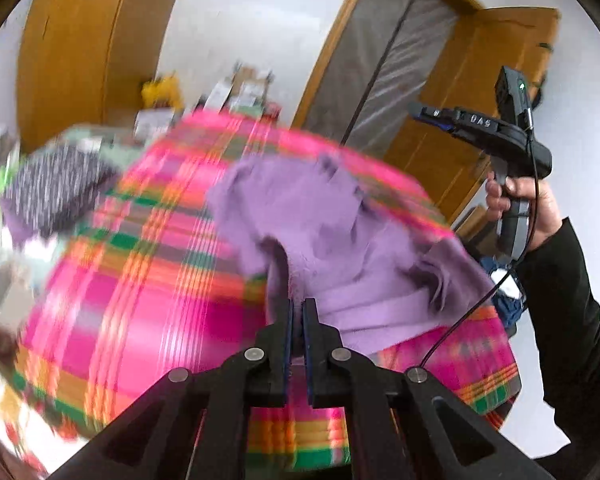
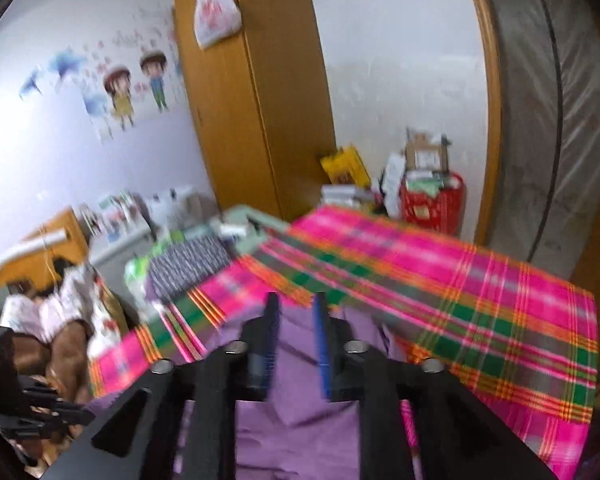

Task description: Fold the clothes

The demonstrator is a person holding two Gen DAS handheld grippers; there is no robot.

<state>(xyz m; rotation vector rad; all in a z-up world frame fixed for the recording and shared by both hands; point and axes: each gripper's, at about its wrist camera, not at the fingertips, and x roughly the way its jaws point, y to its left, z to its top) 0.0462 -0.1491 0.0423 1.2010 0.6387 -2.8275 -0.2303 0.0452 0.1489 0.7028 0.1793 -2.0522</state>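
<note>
Left hand-held gripper (image 1: 299, 312) angled down, pinching purple garment (image 1: 320, 216).

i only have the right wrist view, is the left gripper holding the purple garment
Observer: Yes. The left gripper is shut on a fold of the purple garment.
Operator: where does the rest of it lie
Observer: Spread over the pink plaid cloth, bunched and wrinkled toward its right edge.
Operator: how does my right gripper look from there
Observer: The right gripper is up in the air, clear of the garment, gripped by a hand in a black sleeve.
</note>
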